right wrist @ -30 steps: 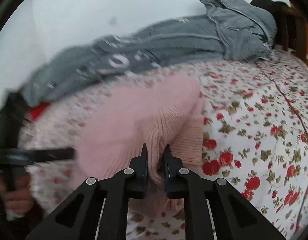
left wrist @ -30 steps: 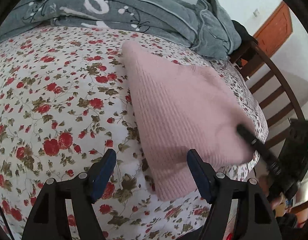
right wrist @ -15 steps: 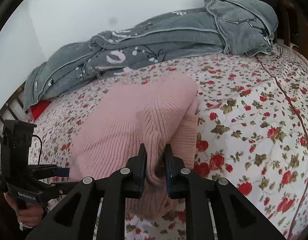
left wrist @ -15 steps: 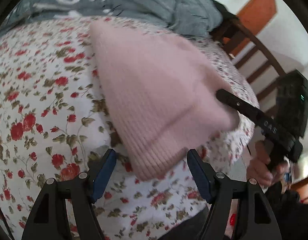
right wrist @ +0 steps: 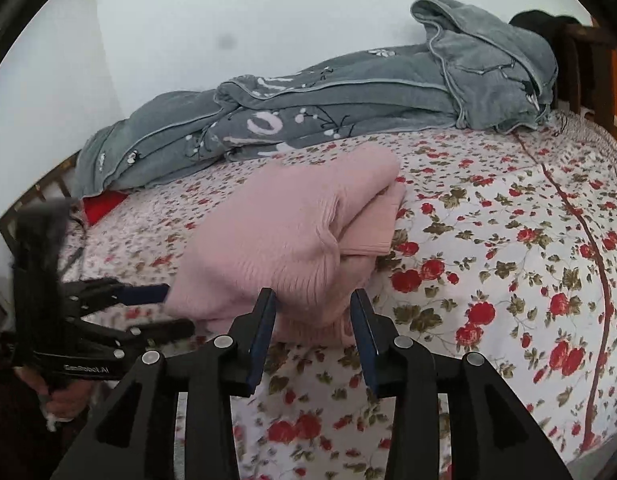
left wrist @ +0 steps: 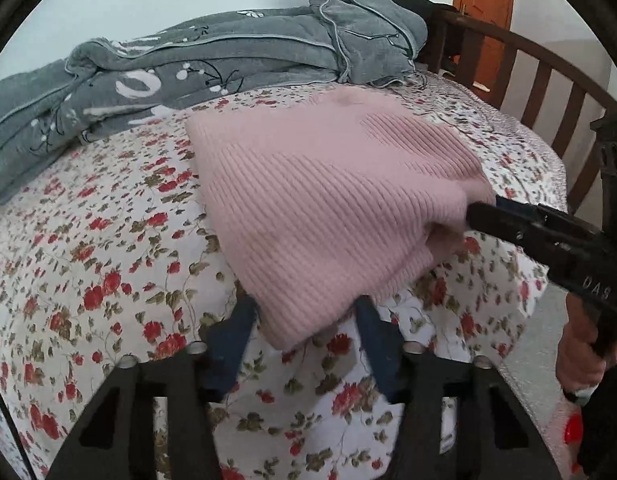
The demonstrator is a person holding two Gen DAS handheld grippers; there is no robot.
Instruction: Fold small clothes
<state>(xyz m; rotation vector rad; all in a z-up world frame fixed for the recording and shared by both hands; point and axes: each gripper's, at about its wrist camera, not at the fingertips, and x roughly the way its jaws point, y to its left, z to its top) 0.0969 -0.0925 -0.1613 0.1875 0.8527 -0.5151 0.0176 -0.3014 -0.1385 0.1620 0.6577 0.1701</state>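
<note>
The folded pink sweater (left wrist: 332, 200) lies on the bed (left wrist: 88, 260); right gripper (right wrist: 312, 300) just opening, left gripper (left wrist: 304, 316) just closing, both fingers apart around its edge.

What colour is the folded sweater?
The sweater is pale pink, ribbed knit; clearest in the left wrist view.

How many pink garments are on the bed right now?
1: a folded pink knit sweater lies on the floral bedsheet, in front of the grey blanket. The blanket could be hiding others.
</note>
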